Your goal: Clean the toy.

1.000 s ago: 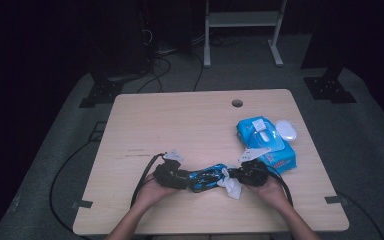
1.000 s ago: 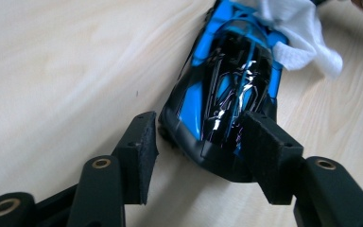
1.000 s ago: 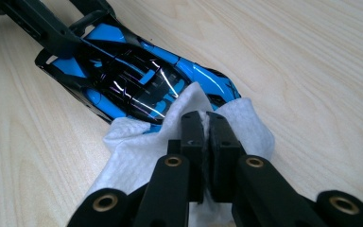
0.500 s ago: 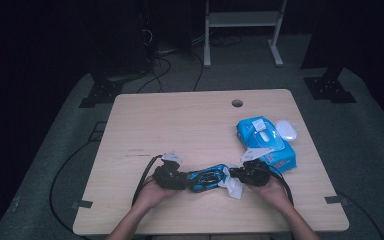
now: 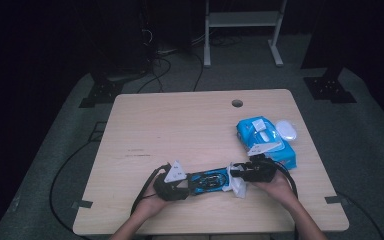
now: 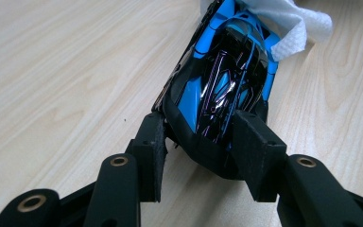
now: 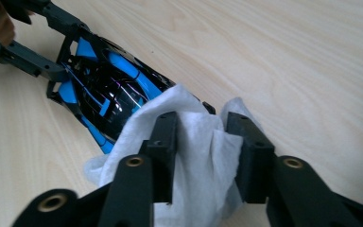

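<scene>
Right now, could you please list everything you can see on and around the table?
toy car: one, black and blue, near table edge, between the grippers
wipe: one, white, over the car's end
wipes pack: one, blue, right side
white lid: one, beside the pack
table: one, light wood
left gripper: one, black, clamped on the car
right gripper: one, black, jaws just opening around the wipe

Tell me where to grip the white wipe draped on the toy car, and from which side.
Grip the bunched folds of the wipe hanging off the car's end, coming in level from that end. There the cloth stands raised clear of the table and the glossy body; elsewhere it lies flat.
</scene>
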Tool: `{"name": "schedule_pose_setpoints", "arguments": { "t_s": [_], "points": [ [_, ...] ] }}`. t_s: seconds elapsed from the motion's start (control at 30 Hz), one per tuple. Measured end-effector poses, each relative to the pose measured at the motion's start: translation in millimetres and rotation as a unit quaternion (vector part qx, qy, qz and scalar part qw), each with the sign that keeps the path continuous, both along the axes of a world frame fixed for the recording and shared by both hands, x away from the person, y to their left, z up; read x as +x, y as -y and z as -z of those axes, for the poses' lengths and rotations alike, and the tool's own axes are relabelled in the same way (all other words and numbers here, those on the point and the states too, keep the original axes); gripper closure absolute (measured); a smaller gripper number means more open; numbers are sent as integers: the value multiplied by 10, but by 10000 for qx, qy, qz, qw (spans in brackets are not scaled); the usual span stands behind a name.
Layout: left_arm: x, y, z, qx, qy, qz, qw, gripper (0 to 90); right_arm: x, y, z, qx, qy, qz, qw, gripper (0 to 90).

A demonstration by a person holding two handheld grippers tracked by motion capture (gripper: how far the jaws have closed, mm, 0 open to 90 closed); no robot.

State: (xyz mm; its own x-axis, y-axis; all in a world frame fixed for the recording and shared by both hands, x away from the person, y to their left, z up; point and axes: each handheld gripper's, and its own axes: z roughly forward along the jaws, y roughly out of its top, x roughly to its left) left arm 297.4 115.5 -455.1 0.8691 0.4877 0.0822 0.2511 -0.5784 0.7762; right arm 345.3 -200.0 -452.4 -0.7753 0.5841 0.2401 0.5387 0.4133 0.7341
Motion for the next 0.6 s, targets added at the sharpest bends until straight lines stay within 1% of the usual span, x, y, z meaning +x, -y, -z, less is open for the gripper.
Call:
{"name": "schedule_pose_setpoints", "arguments": {
  "t_s": [0.07, 0.1, 0.13, 0.2, 0.27, 0.37, 0.47, 0.53, 0.6],
  "points": [
    [-18, 2, 5, 4, 82, 22, 10000, 558, 23, 11, 21, 65, -113, -56, 9999, 576],
    [-25, 2, 12, -28, 112, 21, 9999, 558, 29, 13, 29, 111, -154, -76, 9998, 568],
    [-27, -3, 14, -1, 160, 55, 9999, 557, 35, 12, 38, 146, -186, -120, 9996, 546],
    [-41, -1, 21, -21, 217, 75, 9997, 557, 47, -7, 66, 172, -300, -237, 9991, 509],
    [-42, -10, 20, 17, 242, 104, 9997, 555, 58, -19, 90, 269, -378, -303, 9985, 502],
    [-50, -13, 30, -23, 300, 130, 9995, 554, 87, -6, 124, 443, -488, -357, 9972, 498],
    [-45, -21, 31, 9, 328, 179, 9993, 553, 101, 1, 158, 598, -623, -382, 9955, 498],
    [-46, -24, 33, 5, 344, 190, 9992, 552, 91, -10, 159, 595, -641, -367, 9955, 504],
    [-56, -20, 43, -36, 387, 194, 9991, 550, 70, -11, 152, 561, -600, -365, 9959, 510]
  ]
}}
